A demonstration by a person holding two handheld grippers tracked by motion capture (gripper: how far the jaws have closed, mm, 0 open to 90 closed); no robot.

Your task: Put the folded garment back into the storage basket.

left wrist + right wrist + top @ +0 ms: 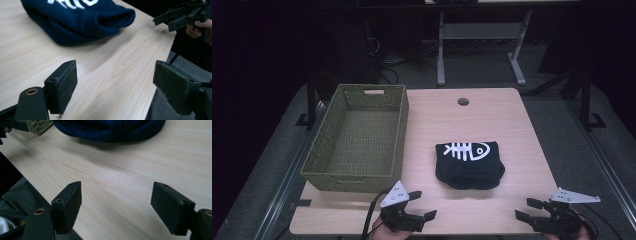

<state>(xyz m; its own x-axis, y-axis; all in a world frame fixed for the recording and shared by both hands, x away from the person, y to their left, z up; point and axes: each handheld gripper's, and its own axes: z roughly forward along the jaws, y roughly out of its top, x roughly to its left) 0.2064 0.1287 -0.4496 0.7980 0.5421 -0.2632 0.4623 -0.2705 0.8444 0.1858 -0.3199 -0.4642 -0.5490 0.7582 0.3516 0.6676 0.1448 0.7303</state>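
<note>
high view: shirt [470, 164] folded mid bench [522, 125], basket [357, 137] to its left. your left tool [418, 205] & right tool [529, 210] sit low at the near edge, both wide, empty. left gripper view: pinch one layer & the fold could spill. right gripper view: jaws level, aimed at shirt.

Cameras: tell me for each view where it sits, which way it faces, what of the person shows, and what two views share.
High view: above the person's side, facing forward and down on the table; left gripper and right gripper enter at the bottom.
Left gripper view: rides the left gripper, faces the folded garment; a hand shows.
Right gripper view: rides the right gripper, facing across the table.
Shared: the garment and table.
</note>
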